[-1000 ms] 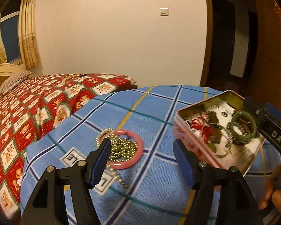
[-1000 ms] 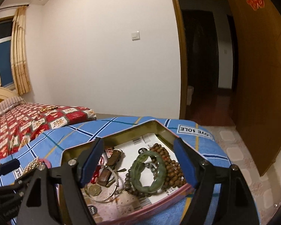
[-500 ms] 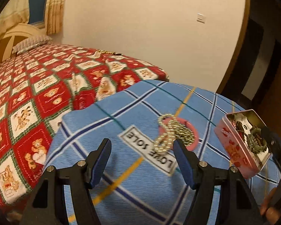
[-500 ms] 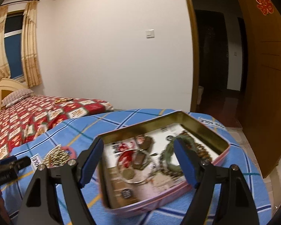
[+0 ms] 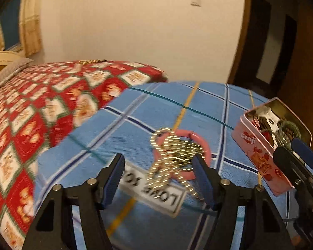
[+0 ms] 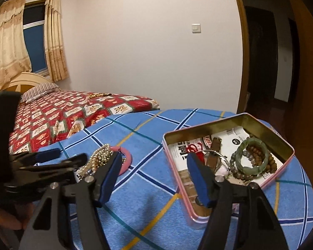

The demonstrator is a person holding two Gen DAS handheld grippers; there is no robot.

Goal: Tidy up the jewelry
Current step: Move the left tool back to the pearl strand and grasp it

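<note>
Beads (image 5: 173,158) heaped on the pink bangle (image 5: 200,141) block my left gripper (image 5: 158,179); the tin (image 6: 267,129) sits beside. Both grippers' jaws, just narrowing, hold nothing.

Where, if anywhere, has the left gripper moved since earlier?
Yes, left gripper went leftward: pink bangle shifted from its left finger to its right. Jaws just closing, gripping nothing.

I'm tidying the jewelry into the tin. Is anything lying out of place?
Yes. A gold bead chain lies in a tangle across a pink bangle on the blue blanket, outside the open pink tin. The green bangle and other pieces are already inside it.
</note>
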